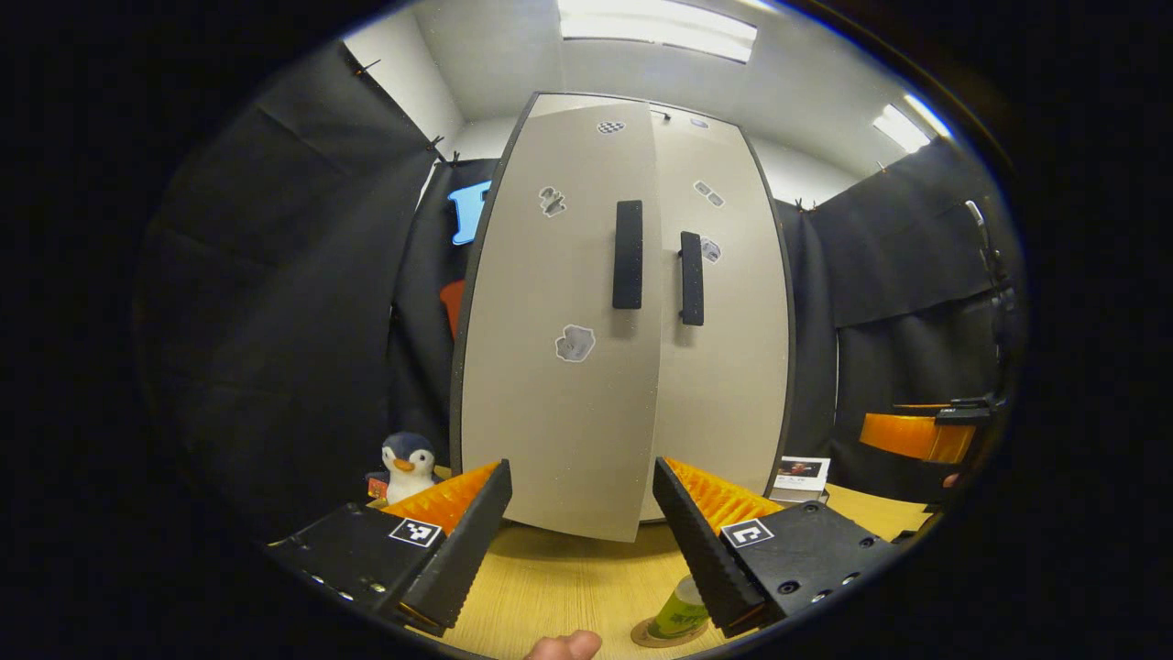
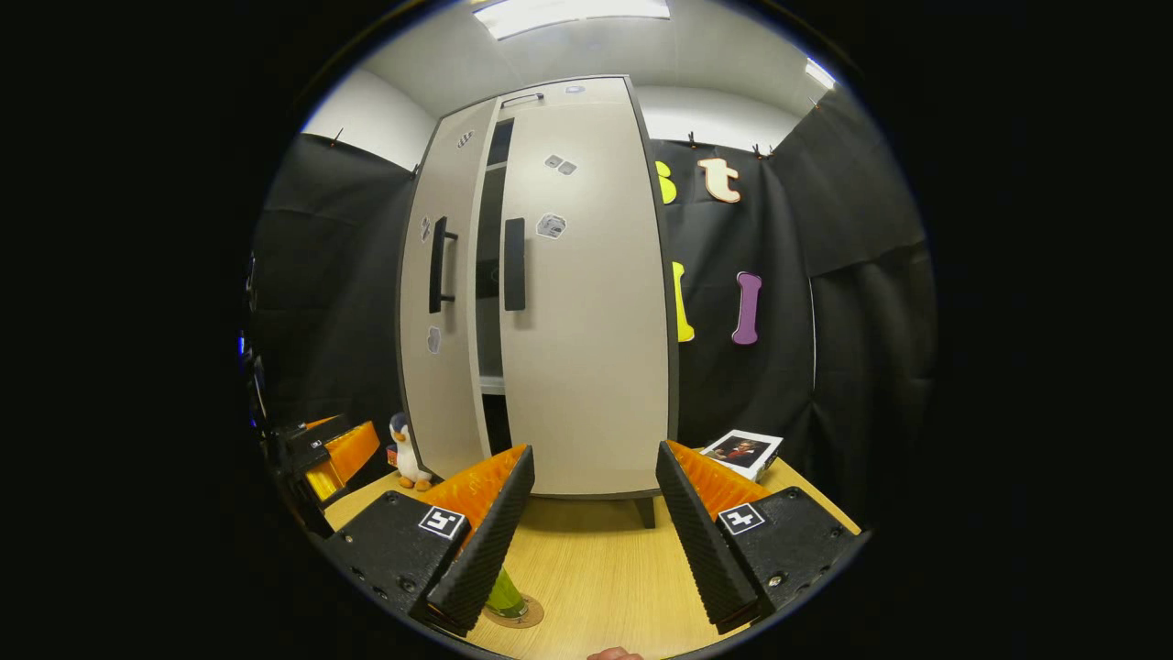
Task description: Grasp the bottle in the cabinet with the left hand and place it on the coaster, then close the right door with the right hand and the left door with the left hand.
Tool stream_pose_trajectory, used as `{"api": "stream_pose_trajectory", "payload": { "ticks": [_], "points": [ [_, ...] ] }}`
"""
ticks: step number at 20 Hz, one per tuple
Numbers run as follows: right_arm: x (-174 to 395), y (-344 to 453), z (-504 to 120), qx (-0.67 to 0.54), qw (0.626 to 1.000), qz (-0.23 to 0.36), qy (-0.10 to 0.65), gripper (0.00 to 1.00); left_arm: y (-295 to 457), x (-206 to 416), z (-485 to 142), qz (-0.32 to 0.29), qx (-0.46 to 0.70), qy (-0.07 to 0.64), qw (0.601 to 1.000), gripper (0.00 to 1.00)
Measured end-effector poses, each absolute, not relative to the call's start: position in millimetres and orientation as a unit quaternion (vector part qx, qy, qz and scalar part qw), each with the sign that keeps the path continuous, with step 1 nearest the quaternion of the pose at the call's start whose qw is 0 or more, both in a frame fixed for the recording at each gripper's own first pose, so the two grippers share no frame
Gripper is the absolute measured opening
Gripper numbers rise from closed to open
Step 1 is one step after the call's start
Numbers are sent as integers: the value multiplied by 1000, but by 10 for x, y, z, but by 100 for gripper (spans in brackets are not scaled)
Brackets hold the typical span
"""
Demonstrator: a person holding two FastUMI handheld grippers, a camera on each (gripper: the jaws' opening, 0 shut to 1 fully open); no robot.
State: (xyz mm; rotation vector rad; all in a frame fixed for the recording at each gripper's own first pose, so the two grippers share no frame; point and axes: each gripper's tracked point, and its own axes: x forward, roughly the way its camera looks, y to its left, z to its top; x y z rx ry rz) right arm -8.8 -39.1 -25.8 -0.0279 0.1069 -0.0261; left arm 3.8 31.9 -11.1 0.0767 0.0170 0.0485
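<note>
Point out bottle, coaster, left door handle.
bottle [image 1: 680, 612], left gripper view, green body.
coaster [image 2: 528, 615], right gripper view, rim right of bottle.
left door handle [image 1: 628, 254], left gripper view, mid-bar.

Two doors [image 2: 586, 302], one bottle [image 1: 679, 612], one penguin [image 1: 407, 466].
</note>
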Motion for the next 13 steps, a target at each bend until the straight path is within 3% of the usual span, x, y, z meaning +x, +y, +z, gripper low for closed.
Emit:
{"api": "stream_pose_trajectory", "payload": {
  "ticks": [2,3,5,6,13],
  "points": [
    [-60,-385,-266,-15,998,-13,55,83,331,42,-90,27,40,3,999,99],
    [-67,-388,-282,-14,998,-12,57,83,340,44,-91,27,42,3,999,95],
    [-55,-381,-295,-9,998,-12,60,83,310,36,-91,26,44,3,999,99],
    [-49,-385,-294,-8,998,-13,60,83,313,38,-92,26,45,2,999,95],
    [-5,-387,-294,-5,998,-13,61,83,347,69,-120,30,46,6,998,95]
  ]
}}
